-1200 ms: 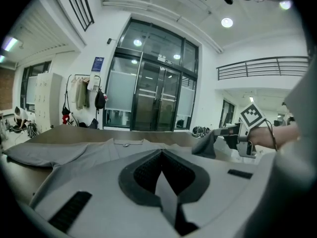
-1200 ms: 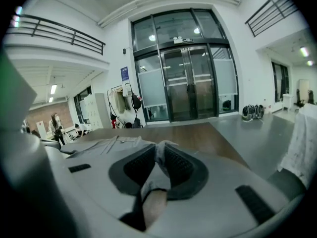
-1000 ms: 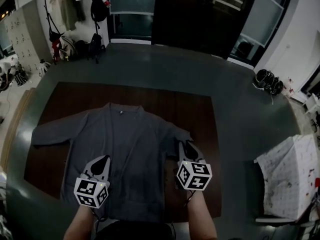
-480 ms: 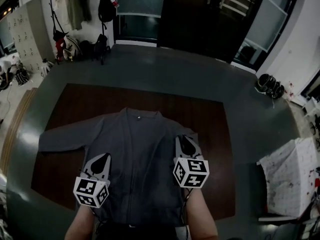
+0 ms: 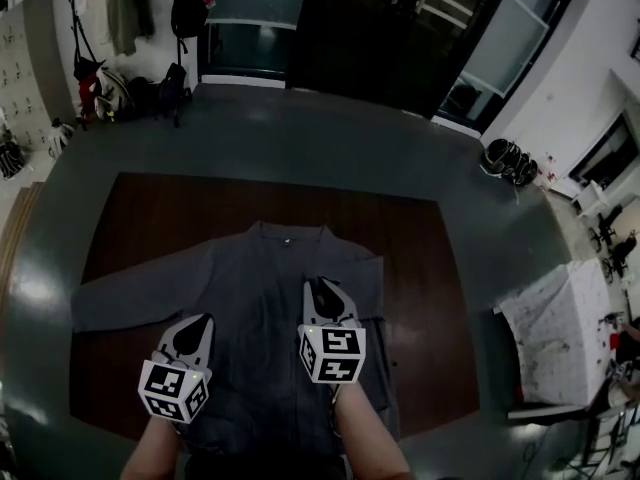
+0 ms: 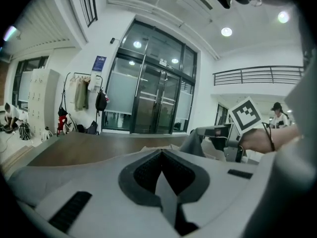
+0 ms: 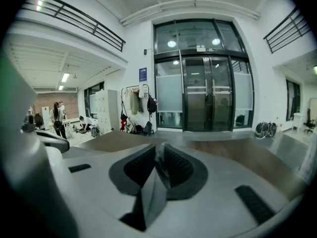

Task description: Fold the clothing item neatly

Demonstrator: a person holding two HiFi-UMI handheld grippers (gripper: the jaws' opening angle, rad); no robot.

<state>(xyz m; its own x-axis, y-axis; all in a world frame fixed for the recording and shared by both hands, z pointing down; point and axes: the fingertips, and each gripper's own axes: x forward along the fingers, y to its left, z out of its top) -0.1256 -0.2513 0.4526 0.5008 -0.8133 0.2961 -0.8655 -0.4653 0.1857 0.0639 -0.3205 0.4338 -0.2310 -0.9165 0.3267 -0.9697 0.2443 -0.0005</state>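
Observation:
A grey button-front garment [image 5: 250, 298] lies spread on the brown table [image 5: 150, 208], collar away from me, with its left sleeve [image 5: 120, 298] stretched out. My right gripper [image 5: 320, 285] is over the garment's chest, shut on a bunch of grey sleeve cloth [image 7: 157, 86]. The right sleeve lies folded in over the body. That cloth [image 6: 195, 140] hangs from the right gripper [image 6: 218, 133] in the left gripper view. My left gripper [image 5: 193, 320] hovers over the garment's left half. Its jaws [image 6: 159, 152] are shut, pads together.
A coat rack [image 5: 120, 28] with clothes and bags stands at the back left by dark glass doors [image 5: 400, 28]. Shoes [image 5: 505, 158] lie on the floor at the right. A white stained cloth-covered stand [image 5: 560, 338] is beside the table. People [image 7: 57, 118] are far off.
My right gripper has carried the right sleeve leftward, from the garment's right edge to over its chest. The left gripper has shifted slightly left, still shut.

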